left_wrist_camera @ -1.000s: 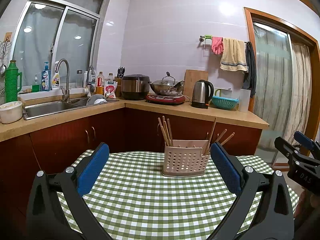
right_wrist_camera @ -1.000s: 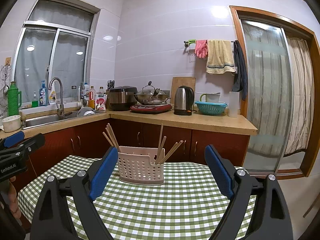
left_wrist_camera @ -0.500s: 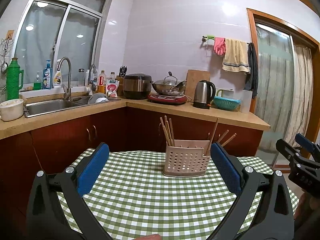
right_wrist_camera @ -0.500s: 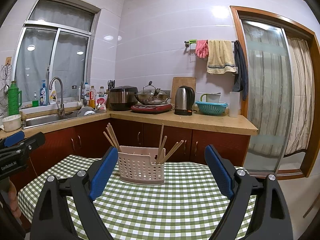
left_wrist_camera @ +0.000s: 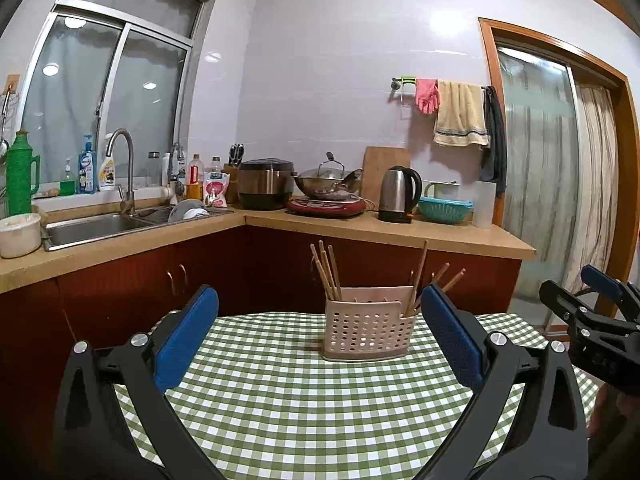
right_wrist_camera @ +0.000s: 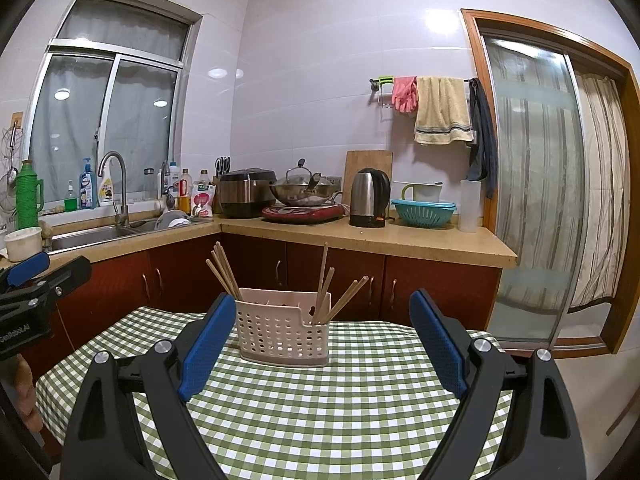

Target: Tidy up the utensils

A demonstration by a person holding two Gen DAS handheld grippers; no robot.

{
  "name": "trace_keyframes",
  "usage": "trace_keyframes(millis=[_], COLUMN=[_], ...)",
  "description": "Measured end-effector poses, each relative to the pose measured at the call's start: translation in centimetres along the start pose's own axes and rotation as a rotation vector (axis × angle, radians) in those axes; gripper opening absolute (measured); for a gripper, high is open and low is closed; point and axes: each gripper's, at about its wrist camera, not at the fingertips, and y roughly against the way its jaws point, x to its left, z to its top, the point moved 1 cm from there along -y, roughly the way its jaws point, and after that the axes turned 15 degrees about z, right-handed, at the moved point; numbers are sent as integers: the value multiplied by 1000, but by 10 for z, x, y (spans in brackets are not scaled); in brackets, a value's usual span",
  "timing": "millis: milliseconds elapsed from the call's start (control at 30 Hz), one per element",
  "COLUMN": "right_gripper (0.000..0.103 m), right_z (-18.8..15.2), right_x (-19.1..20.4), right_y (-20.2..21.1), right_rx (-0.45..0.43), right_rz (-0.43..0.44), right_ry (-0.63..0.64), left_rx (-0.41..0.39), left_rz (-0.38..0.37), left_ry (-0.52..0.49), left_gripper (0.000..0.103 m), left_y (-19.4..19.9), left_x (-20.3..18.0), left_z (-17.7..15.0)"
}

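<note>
Straight ahead of both my grippers, on the green-and-white checked surface point(left_wrist_camera: 280, 400), stands the pale pink plastic basket with round holes point(left_wrist_camera: 366, 330). Thin wooden chopsticks point(left_wrist_camera: 326, 270) stick up out of it in two bunches, one at its left end and one at its right end point(right_wrist_camera: 334, 298). Their long way runs up and down, with the tops leaning outward like a fan. No chopsticks lie loose on the part of the cloth I can see, so the sticks are already in the basket. I cannot tell if more sorting is wanted or if the job is over, because both would look like this. My left gripper point(left_wrist_camera: 320, 340) is spread wide and holds nothing; the basket sits a bit to the right of its middle, close to its right finger. My right gripper point(right_wrist_camera: 322, 340) is also spread wide and holds nothing; the basket sits a bit to the left of its middle, close to its left finger. Both look about as far from the basket, so neither seems clearly nearer. The right wrist view shows the divider and slots inside the basket's top better. The left wrist view shows the right gripper off at its right edge, and the right wrist view shows the left gripper at its left edge.
</note>
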Motion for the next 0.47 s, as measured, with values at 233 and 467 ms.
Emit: trace_keyframes(millis=[233,467], right_gripper=[86,86], right_z=[-6,-27], right_x=[-6,-41], right_y=[-7,-30], right_rx=[16,57], right_rz=[3,-33], right_ry=[-9,-44], left_rx=[2,150], left_rz=[-26,19], left_ry=[14,8], left_gripper=[99,99], left_y=[-11,-70], left_x=[-3,-1], left_z=[0,-37])
